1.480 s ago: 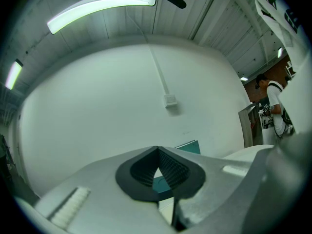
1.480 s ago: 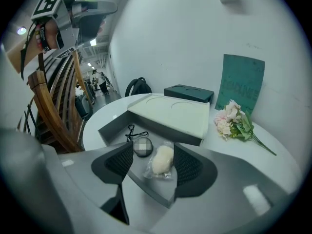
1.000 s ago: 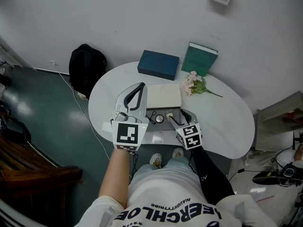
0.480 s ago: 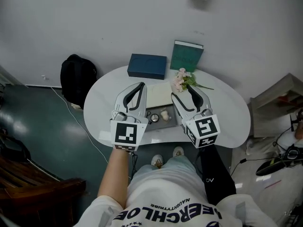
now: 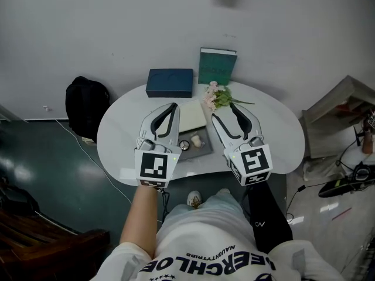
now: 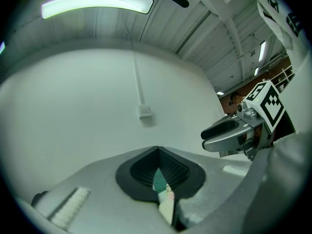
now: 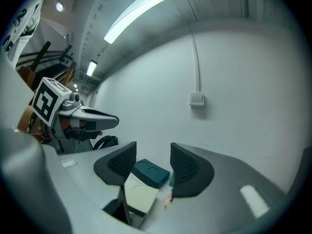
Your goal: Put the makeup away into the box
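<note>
A grey open box (image 5: 204,151) lies on the white table (image 5: 269,133) with its cream lid (image 5: 192,116) behind it. Inside it sit a small cream jar (image 5: 196,140) and a round compact (image 5: 184,145). My left gripper (image 5: 174,106) hovers over the box's left side, shut, with nothing in it. My right gripper (image 5: 223,111) hangs above the box's right side, open and holding nothing. Between the right gripper's (image 7: 153,148) jaws I see the cream lid (image 7: 141,194) and a blue case (image 7: 151,173). The left gripper's (image 6: 157,150) pads meet at their tips.
The blue case (image 5: 169,82) and a green box (image 5: 217,67) stand at the table's back edge against the wall. A pink flower sprig (image 5: 218,96) lies in front of the green box. A black backpack (image 5: 81,104) rests on the floor at the left.
My right gripper has risen from low beside the grey box to level with the left one. The cream jar now sits in the box. The left gripper has stayed put.
</note>
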### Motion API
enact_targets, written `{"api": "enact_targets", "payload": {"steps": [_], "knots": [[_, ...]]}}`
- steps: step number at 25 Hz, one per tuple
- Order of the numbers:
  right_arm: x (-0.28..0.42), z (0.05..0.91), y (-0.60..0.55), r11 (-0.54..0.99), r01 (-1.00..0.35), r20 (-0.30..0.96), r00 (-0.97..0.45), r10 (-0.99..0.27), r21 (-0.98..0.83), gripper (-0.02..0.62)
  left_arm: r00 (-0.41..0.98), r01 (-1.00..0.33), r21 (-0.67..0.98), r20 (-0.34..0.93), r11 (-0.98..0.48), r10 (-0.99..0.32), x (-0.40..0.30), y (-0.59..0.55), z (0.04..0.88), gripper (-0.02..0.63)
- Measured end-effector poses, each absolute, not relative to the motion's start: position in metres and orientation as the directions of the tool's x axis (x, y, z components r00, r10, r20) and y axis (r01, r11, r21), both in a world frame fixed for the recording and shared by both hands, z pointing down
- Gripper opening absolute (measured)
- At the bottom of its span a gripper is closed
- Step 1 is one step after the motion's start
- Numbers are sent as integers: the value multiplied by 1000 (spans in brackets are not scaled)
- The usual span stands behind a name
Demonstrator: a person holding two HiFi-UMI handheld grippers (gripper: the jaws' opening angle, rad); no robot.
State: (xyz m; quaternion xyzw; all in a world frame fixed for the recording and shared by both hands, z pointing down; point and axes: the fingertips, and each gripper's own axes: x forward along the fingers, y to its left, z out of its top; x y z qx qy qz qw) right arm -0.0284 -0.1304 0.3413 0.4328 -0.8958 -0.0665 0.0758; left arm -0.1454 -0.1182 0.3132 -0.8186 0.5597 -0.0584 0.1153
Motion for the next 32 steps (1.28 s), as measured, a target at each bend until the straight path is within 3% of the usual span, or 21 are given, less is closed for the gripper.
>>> {"api": "enact_targets", "payload": {"steps": [8, 9, 10, 32], "knots": [[2, 338, -133, 555, -815, 51, -555, -830, 165, 214, 412, -884, -256, -31, -392, -911, -118, -122, 315, 5], [6, 336, -132, 543, -824, 41, -544, -838, 162, 150, 414, -883, -256, -31, -393, -910, -116, -122, 314, 5], [11, 333, -132, 529, -834, 31, -531, -847, 159, 33, 416, -882, -256, -31, -395, -909, -114, -123, 314, 3], [11, 330, -136, 524, -832, 21, -529, -848, 181, 31, 413, -884, -255, -32, -392, -910, -116, -127, 314, 5]]}}
